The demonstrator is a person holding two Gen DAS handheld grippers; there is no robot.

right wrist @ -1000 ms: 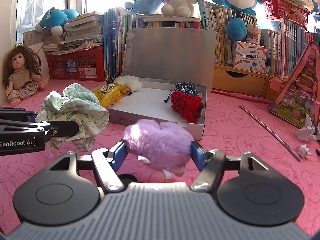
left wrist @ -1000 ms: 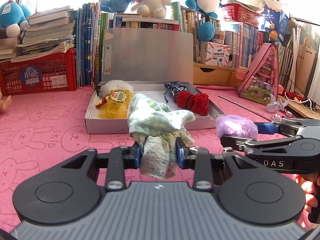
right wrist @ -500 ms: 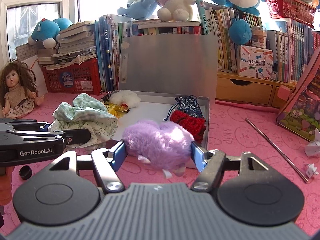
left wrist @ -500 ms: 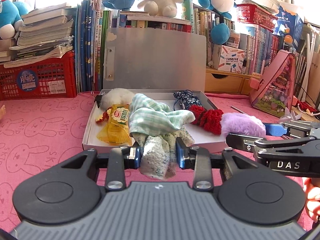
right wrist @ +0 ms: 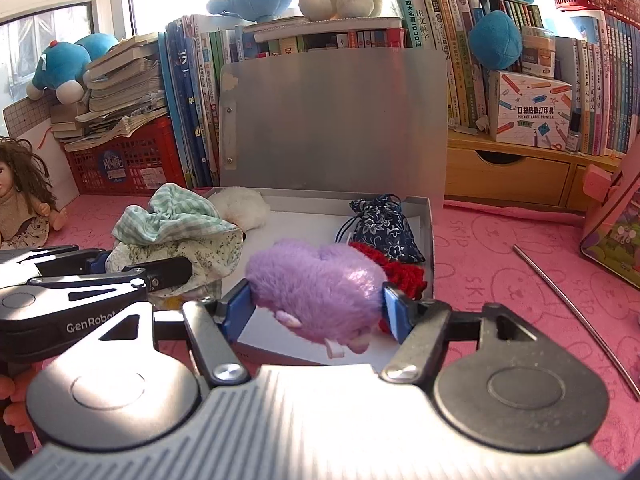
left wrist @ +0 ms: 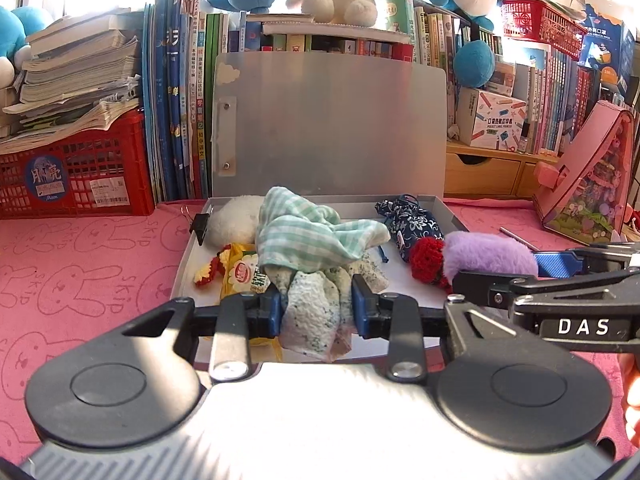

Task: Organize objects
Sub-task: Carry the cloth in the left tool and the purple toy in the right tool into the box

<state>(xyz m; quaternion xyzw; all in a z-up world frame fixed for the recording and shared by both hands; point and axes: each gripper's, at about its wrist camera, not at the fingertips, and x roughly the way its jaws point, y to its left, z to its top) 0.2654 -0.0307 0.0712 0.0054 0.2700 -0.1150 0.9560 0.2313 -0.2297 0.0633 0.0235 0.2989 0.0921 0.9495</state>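
While sun pours over the books behind, a grey box [left wrist: 180, 268] sits with its lid up on the pink bench [left wrist: 80, 264], and everything groups around it. Left of the box, against the wall, stands a red crate [left wrist: 76, 176]; a doll [right wrist: 20, 200] sits further left still. Inside the box at its left end lie a white puff [left wrist: 232, 220] and a yellow packet [left wrist: 240, 272]. Over the box's front left part hangs the left tool [left wrist: 316, 306], clenched on a bundle of cloth [left wrist: 312, 240], green check above and speckled below. At the box's right end lie a blue pouch [right wrist: 384, 228] and a red knit [right wrist: 404, 272]. Just above that knit hovers the right tool [right wrist: 316, 304], its blue pads pressed into a purple plush [right wrist: 316, 280]. Right of the box a metal rod [right wrist: 576, 312] lies on the bench, with a pink case [left wrist: 588, 184] beyond it.
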